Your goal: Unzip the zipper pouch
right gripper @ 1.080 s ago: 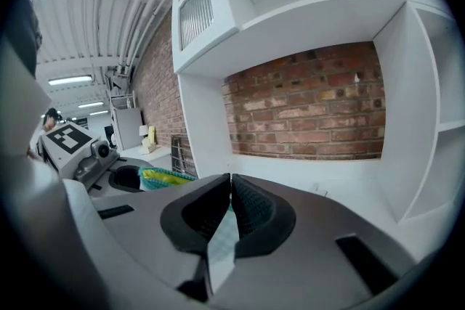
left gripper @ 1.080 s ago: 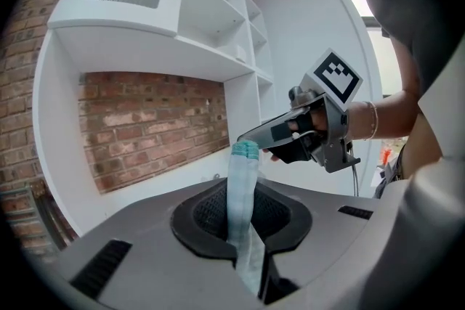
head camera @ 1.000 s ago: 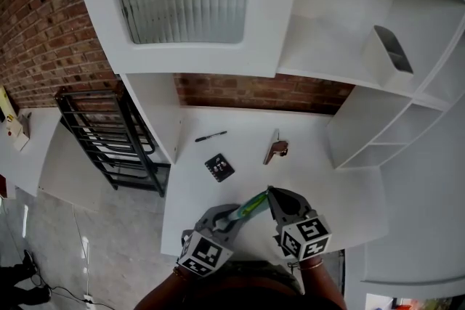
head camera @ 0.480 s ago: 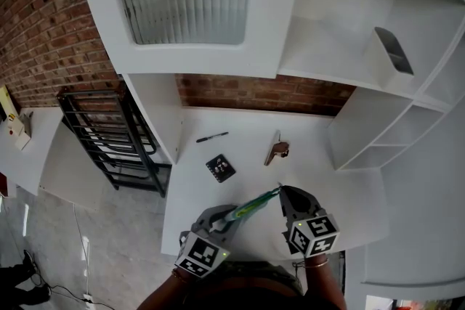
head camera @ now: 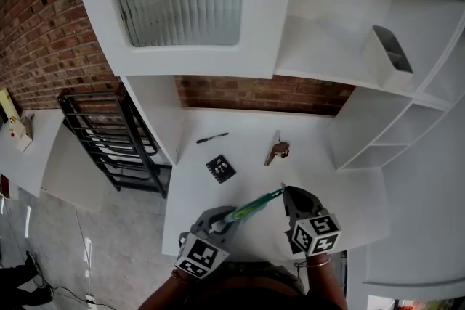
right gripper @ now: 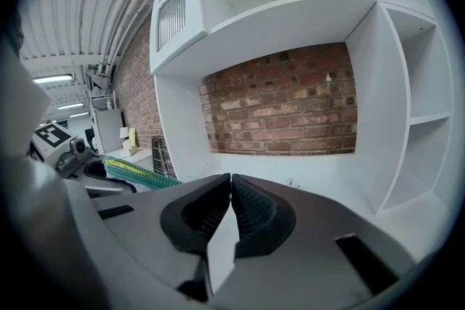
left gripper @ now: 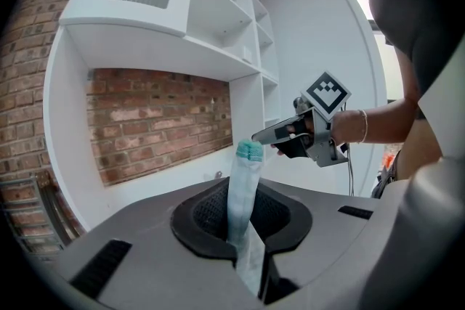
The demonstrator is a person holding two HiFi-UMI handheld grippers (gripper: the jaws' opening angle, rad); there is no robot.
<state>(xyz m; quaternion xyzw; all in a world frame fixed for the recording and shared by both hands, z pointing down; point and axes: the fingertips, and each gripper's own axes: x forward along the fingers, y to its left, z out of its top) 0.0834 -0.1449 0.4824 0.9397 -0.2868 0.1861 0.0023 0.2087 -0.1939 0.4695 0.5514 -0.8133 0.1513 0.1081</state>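
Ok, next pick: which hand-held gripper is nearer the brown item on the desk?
Right. Right hand-held gripper: just short of the brown item. Left hand-held gripper, clamping the pouch: farther back-left.

The slim, pale pouch [head camera: 251, 205] with a green zipper edge hangs slanted above the desk [head camera: 247, 156], its lower end pinched by the left gripper [head camera: 227, 220].

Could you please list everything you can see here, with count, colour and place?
zipper pouch: 1, teal-green, held above the desk front
pen: 1, black, desk back left
square item: 1, black, desk left-centre
small item: 1, brown, desk centre
container: 1, white, right shelf
rack: 1, black, left of desk
desk: 1, white, against brick wall
left gripper: 1, grey, shut on the zipper pouch
right gripper: 1, grey, shut, at the pouch's far end
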